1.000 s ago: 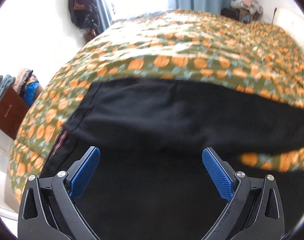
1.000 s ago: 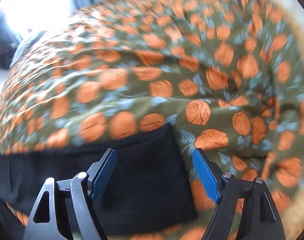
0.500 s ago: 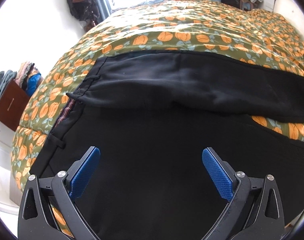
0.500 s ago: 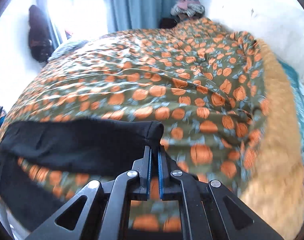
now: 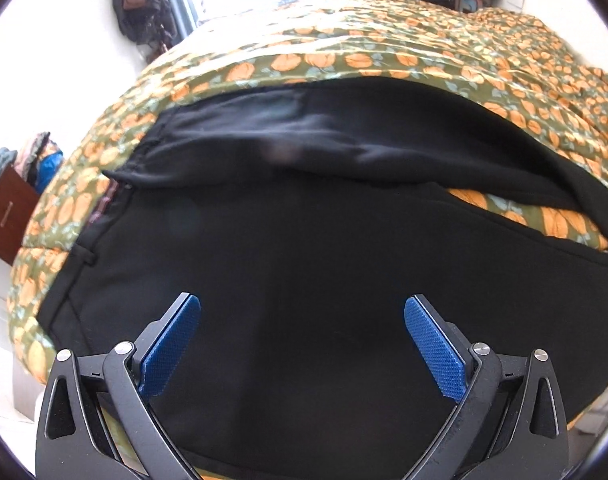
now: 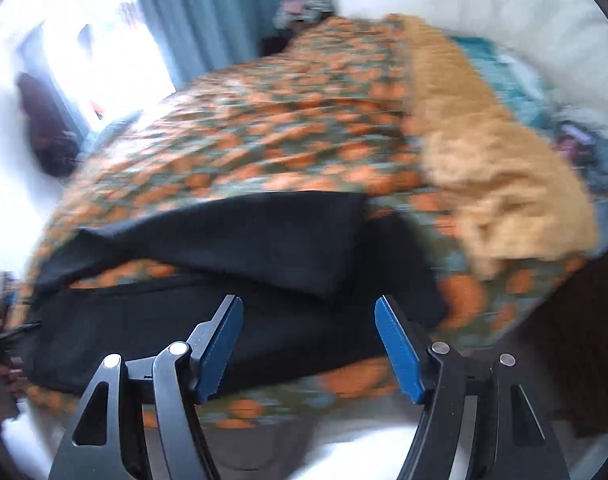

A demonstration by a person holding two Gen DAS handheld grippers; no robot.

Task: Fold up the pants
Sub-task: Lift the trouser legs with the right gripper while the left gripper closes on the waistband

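While black pants lie half-folded across a pumpkin-print bedspread, both the left gripper and right gripper gape empty, the right one's jaws just reopened.

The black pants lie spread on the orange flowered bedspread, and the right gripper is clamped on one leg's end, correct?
Not quite. The pants do lie on the bedspread, but the right gripper holds nothing: the right wrist view shows its jaws apart, just opened, with no cloth pinched between them.
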